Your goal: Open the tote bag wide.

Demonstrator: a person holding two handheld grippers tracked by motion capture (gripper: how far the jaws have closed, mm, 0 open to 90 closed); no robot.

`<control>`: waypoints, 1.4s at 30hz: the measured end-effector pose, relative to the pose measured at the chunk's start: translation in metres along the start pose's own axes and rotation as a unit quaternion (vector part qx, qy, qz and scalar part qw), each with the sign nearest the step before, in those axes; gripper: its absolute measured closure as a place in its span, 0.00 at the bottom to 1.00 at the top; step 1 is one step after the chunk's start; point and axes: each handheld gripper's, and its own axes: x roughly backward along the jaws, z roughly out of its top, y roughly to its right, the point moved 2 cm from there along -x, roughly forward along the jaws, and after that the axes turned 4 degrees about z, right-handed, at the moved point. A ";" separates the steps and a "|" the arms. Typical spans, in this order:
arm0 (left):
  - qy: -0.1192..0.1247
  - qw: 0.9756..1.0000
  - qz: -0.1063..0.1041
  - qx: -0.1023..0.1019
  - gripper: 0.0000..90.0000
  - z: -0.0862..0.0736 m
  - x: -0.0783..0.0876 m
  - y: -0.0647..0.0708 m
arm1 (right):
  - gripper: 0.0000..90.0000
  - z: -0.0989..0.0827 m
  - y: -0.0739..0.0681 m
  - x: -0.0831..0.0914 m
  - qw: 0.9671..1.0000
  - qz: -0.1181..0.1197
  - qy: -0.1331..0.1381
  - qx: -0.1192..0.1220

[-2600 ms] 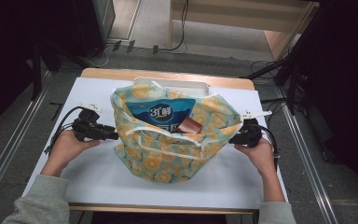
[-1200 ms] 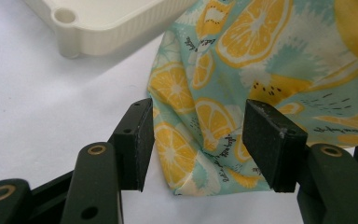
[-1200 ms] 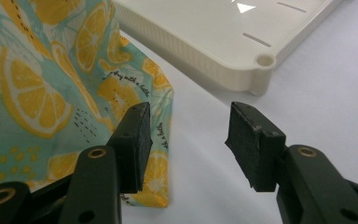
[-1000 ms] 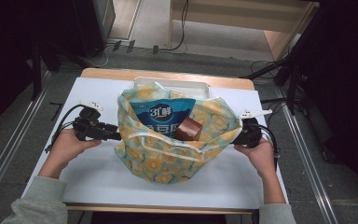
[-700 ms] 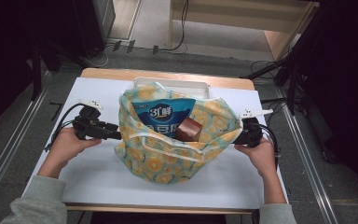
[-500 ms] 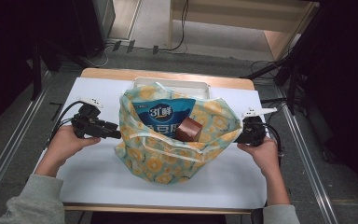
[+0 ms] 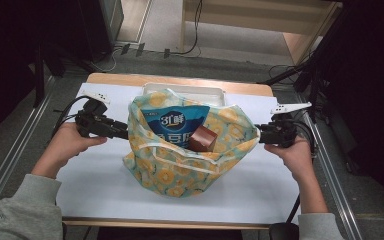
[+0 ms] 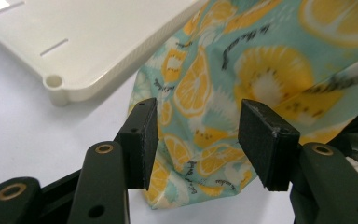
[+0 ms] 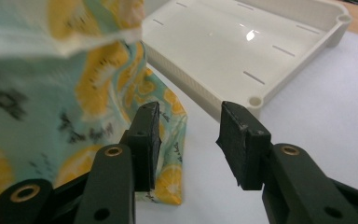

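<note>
A teal cloth bag [image 7: 180, 165] printed with yellow citrus slices stands open on the white table [image 7: 280, 180]. A blue snack packet [image 7: 177, 122] and a small brown box [image 7: 202, 139] sit inside it. My left gripper [image 7: 124, 131] points at the bag's left edge. In the left gripper view my left gripper [image 8: 196, 140] is open and has just been closing, with the bag's cloth [image 8: 223, 70] just beyond the pads. My right gripper [image 7: 258, 135] is at the bag's right edge. My right gripper [image 9: 186, 140] is open and has also been closing, with nothing between the pads and the bag [image 9: 88, 79] beside its left jaw.
A shallow white tray [image 7: 180, 89] lies behind the bag at the table's far edge; the same tray [image 8: 98, 37] [image 9: 242, 42] appears past each gripper's jaws. Cables trail from both grippers. Dark floor and metal rails flank the table.
The bag has gone from spread flat to drawn up taller and narrower. Both hands have risen a little at its sides.
</note>
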 end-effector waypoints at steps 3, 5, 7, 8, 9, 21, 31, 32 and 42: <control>0.002 1.000 -0.003 -0.007 0.54 0.007 0.005 0.001 | 0.68 0.009 -0.004 0.004 1.000 0.006 -0.003 0.002; -0.001 1.000 0.004 -0.006 0.54 0.012 0.009 0.002 | 0.70 0.014 -0.006 0.006 1.000 0.008 -0.004 0.008; 0.002 1.000 0.005 -0.007 0.54 0.015 0.012 0.005 | 0.71 0.020 -0.010 0.009 1.000 0.012 -0.003 0.012; 0.001 1.000 0.008 -0.013 0.54 0.018 0.015 0.007 | 0.72 0.022 -0.010 0.010 1.000 0.013 -0.002 0.015; 0.003 1.000 0.007 -0.017 0.54 0.020 0.017 0.009 | 0.73 0.025 -0.012 0.011 1.000 0.017 -0.003 0.017; 0.015 0.999 -0.010 -0.032 0.57 0.045 0.041 0.010 | 0.77 0.058 -0.021 0.023 0.998 0.032 -0.007 0.052; 0.015 0.998 -0.016 -0.057 0.57 0.076 0.065 0.025 | 0.72 0.083 -0.034 0.037 0.997 0.039 -0.003 0.071; 0.014 0.998 -0.014 -0.060 0.57 0.079 0.068 0.026 | 0.72 0.084 -0.035 0.037 0.997 0.039 -0.003 0.071; 0.016 0.997 -0.008 -0.073 0.56 0.106 0.083 0.045 | 0.67 0.087 -0.043 0.036 0.997 0.035 -0.007 0.068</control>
